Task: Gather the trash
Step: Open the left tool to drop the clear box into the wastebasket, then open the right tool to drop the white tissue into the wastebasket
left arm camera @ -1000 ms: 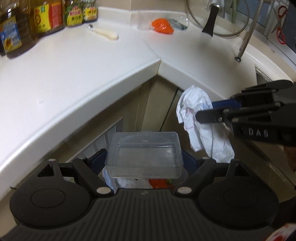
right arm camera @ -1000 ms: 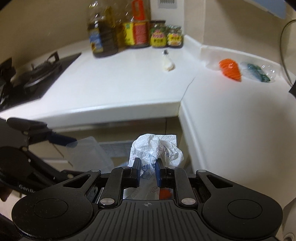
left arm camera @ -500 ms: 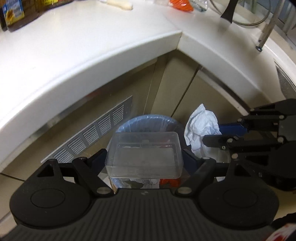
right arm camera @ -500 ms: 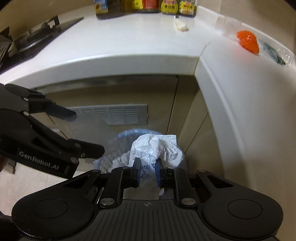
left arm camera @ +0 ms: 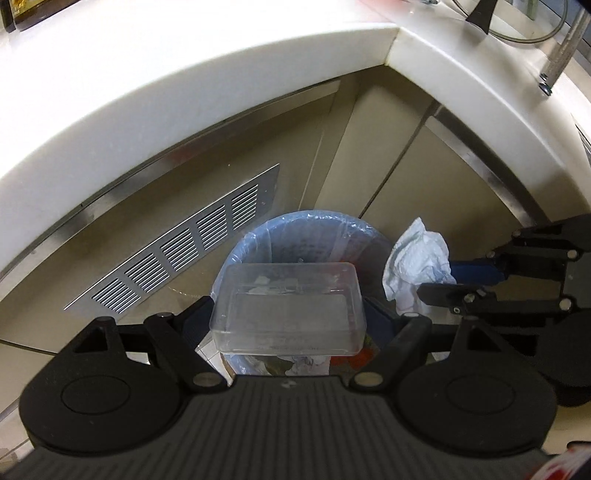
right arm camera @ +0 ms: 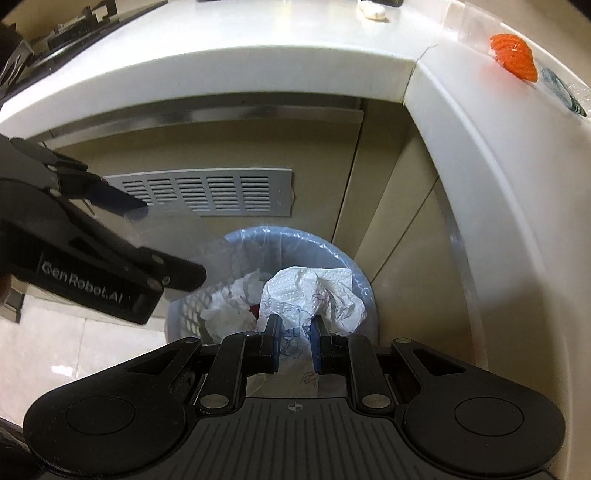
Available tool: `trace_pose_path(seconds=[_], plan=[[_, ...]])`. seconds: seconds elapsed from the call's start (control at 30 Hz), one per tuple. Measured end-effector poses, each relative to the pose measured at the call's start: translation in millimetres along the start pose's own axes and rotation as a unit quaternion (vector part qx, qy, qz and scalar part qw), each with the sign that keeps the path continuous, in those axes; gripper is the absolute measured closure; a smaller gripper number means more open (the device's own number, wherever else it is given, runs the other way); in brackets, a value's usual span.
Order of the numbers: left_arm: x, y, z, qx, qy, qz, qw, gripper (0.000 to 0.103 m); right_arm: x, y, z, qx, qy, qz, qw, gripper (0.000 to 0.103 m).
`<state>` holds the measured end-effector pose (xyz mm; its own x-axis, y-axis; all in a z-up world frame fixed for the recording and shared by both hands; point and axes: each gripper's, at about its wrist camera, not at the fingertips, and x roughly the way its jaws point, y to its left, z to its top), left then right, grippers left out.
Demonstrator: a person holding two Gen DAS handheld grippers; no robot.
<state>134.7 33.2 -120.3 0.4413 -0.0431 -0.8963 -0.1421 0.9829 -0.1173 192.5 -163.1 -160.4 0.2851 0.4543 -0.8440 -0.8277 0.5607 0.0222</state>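
Two hand-held grippers hang over a small round trash bin (right arm camera: 271, 291) lined with a pale blue bag, which stands on the floor in the inner corner of a white kitchen counter (right arm camera: 229, 62).

In the left wrist view, the left gripper (left arm camera: 288, 314) has its jaws spread wide and pressed against the two ends of a clear plastic box (left arm camera: 288, 310), carrying it directly above the bin's mouth. At three o'clock of the box, the right gripper (left arm camera: 439, 282) reaches in from the side.

In the right wrist view, the right gripper (right arm camera: 294, 345) has its jaws pressed close together, pinching a crumpled white paper towel (right arm camera: 314, 291) marked with blue and red scribbles. The towel hangs over the bin's right half. At nine o'clock the left gripper's black frame crosses the view.

Crumpled white paper (right arm camera: 229, 302) and something red already lie inside the bin, so some trash seems to be collected. Neither held item is released yet; both look ready to drop.

Work appears to remain on the counter: at one o'clock in the right wrist view lies an orange scrap (right arm camera: 513, 57) beside clear plastic wrapping (right arm camera: 561, 88), and at twelve o'clock a small white object (right arm camera: 373, 13) sits at the frame's edge. Whether these count as trash cannot be told.
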Motion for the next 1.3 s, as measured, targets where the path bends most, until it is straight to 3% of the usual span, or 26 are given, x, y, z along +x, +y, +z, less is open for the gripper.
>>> trace_pose_path(seconds=[0.53, 0.67, 1.3], plan=[[30, -1, 11, -0.019, 0.003, -0.012, 0.9998, 0.019, 21, -8, -2, -0.005, 0.015, -0.002, 1.000, 0.086], [36, -2, 14, -0.018, -0.002, -0.013, 0.9998, 0.013, 23, -11, -2, -0.003, 0.019, -0.001, 1.000, 0.086], [10, 13, -4, -0.018, 0.002, 0.015, 0.9997, 0.013, 23, -7, 14, -0.007, -0.002, 0.007, 1.000, 0.086]])
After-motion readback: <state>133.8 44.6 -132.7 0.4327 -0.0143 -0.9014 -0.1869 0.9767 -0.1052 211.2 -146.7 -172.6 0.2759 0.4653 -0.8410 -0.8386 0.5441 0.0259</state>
